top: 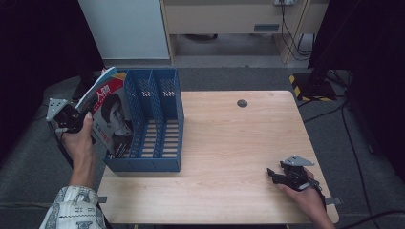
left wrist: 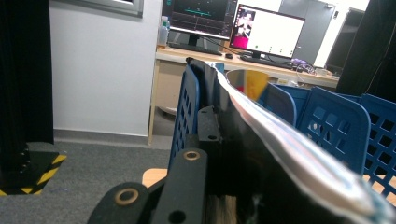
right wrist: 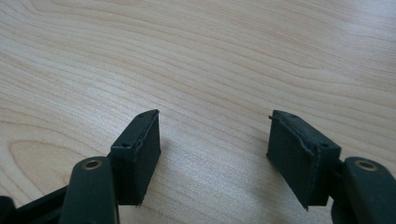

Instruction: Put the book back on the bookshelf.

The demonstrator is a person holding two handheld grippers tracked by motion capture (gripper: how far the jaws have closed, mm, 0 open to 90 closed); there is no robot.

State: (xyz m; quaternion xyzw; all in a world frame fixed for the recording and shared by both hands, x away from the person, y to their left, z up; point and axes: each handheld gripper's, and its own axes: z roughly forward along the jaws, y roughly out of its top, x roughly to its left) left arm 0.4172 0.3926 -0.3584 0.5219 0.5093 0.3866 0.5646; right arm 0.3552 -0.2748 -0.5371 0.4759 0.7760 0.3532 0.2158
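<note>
From the high view, a pale wooden table (top: 229, 143) stands on grey carpet, with a small dark round hole near its far edge. At the table's left end sits a blue file rack (top: 155, 119) with perforated dividers, its slots open toward the person. The left tongs (top: 79, 121) are held up beside the rack's left side, clamped on a magazine (top: 112, 114) whose cover shows a portrait and red print; the magazine leans tilted, its lower corner inside the leftmost slot of the rack and its top sticking out above. The right tongs (top: 273, 174) rest low over the table near its front right corner, well apart from the rack, with nothing between them. Behind the table are a white cabinet (top: 126, 28), a light wooden desk frame, trailing cables and a black-and-yellow striped floor strip.

In the left gripper view, the left tongs (left wrist: 219, 140) are closed on the magazine (left wrist: 280, 140), whose glossy edge runs away from the camera, and the blue rack (left wrist: 336, 126) rises close on both sides. Beyond it stand a white wall panel and a desk with two lit monitors (left wrist: 243, 25). The far jaw is hidden by the magazine, so the grip looks firm but I cannot see it fully.

In the right gripper view, the right tongs (right wrist: 212, 144) stand wide open just above bare wood grain, holding nothing.
</note>
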